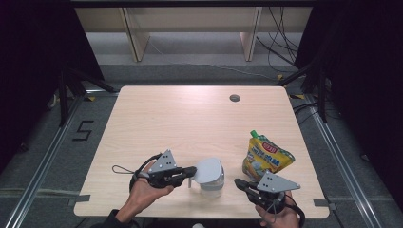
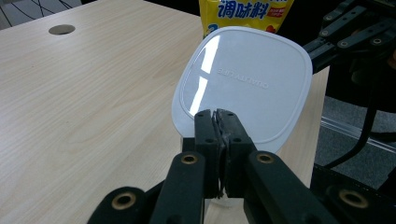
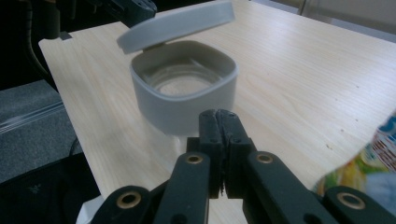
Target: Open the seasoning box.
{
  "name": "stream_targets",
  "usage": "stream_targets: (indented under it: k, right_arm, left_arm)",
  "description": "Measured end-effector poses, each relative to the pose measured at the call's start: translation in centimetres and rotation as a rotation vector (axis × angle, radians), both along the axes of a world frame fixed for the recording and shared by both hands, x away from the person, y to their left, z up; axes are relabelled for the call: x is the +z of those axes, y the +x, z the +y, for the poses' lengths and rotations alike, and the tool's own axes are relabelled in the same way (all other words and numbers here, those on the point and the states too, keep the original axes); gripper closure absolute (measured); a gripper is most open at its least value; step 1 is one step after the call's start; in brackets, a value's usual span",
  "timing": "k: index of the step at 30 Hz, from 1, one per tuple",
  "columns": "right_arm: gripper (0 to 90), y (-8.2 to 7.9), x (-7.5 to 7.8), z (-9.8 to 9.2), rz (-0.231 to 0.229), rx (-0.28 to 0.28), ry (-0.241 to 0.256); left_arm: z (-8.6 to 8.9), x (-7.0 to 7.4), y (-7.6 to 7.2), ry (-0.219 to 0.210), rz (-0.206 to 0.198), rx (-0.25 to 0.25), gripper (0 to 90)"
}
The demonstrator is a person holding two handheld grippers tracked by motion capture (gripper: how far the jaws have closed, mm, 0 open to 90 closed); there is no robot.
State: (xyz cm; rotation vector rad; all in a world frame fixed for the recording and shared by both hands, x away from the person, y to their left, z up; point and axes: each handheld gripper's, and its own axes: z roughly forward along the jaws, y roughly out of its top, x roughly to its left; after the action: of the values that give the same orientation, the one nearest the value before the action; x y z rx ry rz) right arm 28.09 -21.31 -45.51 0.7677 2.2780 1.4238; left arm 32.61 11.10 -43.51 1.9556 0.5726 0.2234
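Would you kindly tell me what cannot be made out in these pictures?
- White rounded-square plastic lid: the left gripper covers its near edge in its own view.
- Yellow seasoning pouch: blurred and cut by the right gripper view's edge.
- Grey-rimmed clear container: its base hides behind the right gripper.

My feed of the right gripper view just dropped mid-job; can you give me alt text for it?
A pale grey, rounded-square plastic container stands open on the light wooden table, its matching flat lid tilted above the rim at the far side. The right claw sits shut in the foreground, just short of the container's near wall. A yellow printed pouch blurs in at lower right.
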Motion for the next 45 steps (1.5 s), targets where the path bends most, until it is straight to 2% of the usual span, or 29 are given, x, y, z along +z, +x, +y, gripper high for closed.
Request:
stream_targets:
  k: [2, 3, 4, 6, 11, 12, 15, 18, 19, 20, 21, 23, 24, 25, 26, 28, 29, 32, 33, 34, 35, 36, 37, 39, 42, 43, 44, 45]
  right_arm:
    - [89.7, 0.1, 0.1, 0.2, -0.003, 0.005, -0.003]
    - [89.7, 0.2, 0.1, 0.5, -0.001, 0.013, 0.012]
    - [89.7, 0.2, 0.3, 0.6, 0.013, 0.008, 0.012]
    - [89.8, 0.5, 0.5, 0.9, -0.017, 0.019, 0.001]
    - [89.9, 0.8, 0.8, 2.0, 0.009, 0.032, 0.013]
    - [90.0, 1.1, 0.9, 2.3, -0.022, 0.04, 0.007]
    - [90.0, 1.2, 1.1, 2.7, -0.023, 0.057, 0.012]
    - [90.0, 1.4, 1.4, 3.4, -0.022, 0.066, -0.005]
    - [90.0, 1.4, 1.4, 3.4, -0.022, 0.066, -0.005]
    - [90.0, 1.4, 1.4, 3.5, -0.028, 0.063, -0.001]
    - [90.0, 1.5, 1.6, 3.7, -0.041, 0.061, -0.002]
    - [90.0, 1.5, 1.7, 3.7, -0.038, 0.067, -0.012]
    - [90.0, 1.5, 1.7, 3.8, -0.051, 0.071, -0.016]
    - [90.0, 1.5, 1.8, 3.9, -0.039, 0.068, -0.011]
    - [90.0, 1.5, 1.8, 3.9, -0.039, 0.068, -0.011]
    - [90.0, 1.6, 1.9, 4.2, -0.049, 0.075, -0.008]
    - [90.0, 1.5, 2.0, 4.2, -0.052, 0.076, -0.017]
    - [90.0, 1.4, 2.1, 4.4, -0.045, 0.064, -0.011]
    - [90.0, 1.6, 2.2, 4.5, -0.062, 0.077, -0.012]
    - [90.0, 1.5, 2.3, 4.6, -0.067, 0.072, -0.006]
    - [90.0, 1.6, 2.3, 4.8, -0.071, 0.071, -0.004]
    - [90.0, 1.5, 2.5, 4.9, -0.07, 0.078, -0.01]
    - [90.0, 1.5, 2.7, 5.0, -0.071, 0.083, -0.02]
    - [90.0, 1.6, 2.8, 5.3, -0.081, 0.089, -0.018]
    - [90.0, 1.6, 3.0, 5.6, -0.079, 0.096, -0.016]
    - [90.0, 1.6, 3.1, 5.7, -0.087, 0.104, -0.024]
    - [90.0, 1.5, 3.2, 5.8, -0.089, 0.103, -0.027]
    - [90.0, 1.5, 3.3, 6.0, -0.095, 0.101, -0.023]
  left_arm:
    - [0.0, 0.0, 0.0, 0.002, 0.002, -0.001, 86.8]
    - [0.0, 0.0, 0.0, 0.003, -0.001, 0.0, 86.8]
    - [0.0, 0.0, 0.0, 0.004, -0.001, 0.0, 86.8]
    - [0.0, 0.0, 0.0, 0.005, -0.002, -0.001, 86.8]
    - [0.0, 0.0, 0.0, 0.004, -0.002, -0.001, 86.8]
    - [0.0, -0.1, -0.1, -0.005, 0.007, 0.007, 86.8]
    - [0.0, 0.0, -0.1, -0.004, 0.002, 0.008, 86.7]
    - [0.0, -0.1, 0.0, -0.007, 0.005, 0.005, 84.2]
    - [0.2, 0.1, 0.1, 0.006, 0.001, -0.005, 84.2]
    - [0.4, 0.2, 0.1, -0.006, 0.015, -0.005, 81.2]
    - [1.4, 0.8, 0.2, -0.008, 0.017, -0.024, 77.1]
    - [1.8, 1.0, 0.1, -0.002, 0.013, -0.019, 72.5]
    - [2.2, 1.0, -0.2, -0.011, 0.017, -0.002, 72.5]
    - [3.0, 1.0, -0.5, 0.005, 0.006, -0.016, 67.6]
    - [3.0, 1.0, -0.5, 0.005, 0.006, -0.016, 66.1]
    - [3.8, 0.7, -1.1, 0.014, 0.002, 0.002, 62.4]
    - [3.9, 0.4, -1.3, 0.016, 0.014, 0.012, 60.0]
    - [4.1, -0.3, -1.7, 0.021, 0.012, 0.012, 51.5]
    - [4.2, -0.6, -1.8, 0.036, 0.014, 0.01, 51.5]
    - [4.4, -0.9, -1.9, 0.054, 0.001, 0.011, 47.6]
    - [4.5, -1.3, -2.3, 0.052, 0.024, 0.031, 44.3]
    - [4.6, -2.0, -2.7, 0.062, 0.03, 0.054, 39.3]
    - [4.6, -2.0, -2.7, 0.062, 0.03, 0.054, 37.5]
    - [5.2, -2.9, -3.2, 0.092, 0.025, 0.072, 34.9]
    - [5.3, -3.3, -3.7, 0.092, 0.043, 0.094, 32.7]
    - [5.5, -3.4, -3.8, 0.099, 0.025, 0.094, 32.7]
    - [5.5, -3.5, -4.1, 0.093, 0.033, 0.098, 32.2]
    - [5.6, -3.6, -4.2, 0.112, 0.018, 0.085, 32.0]
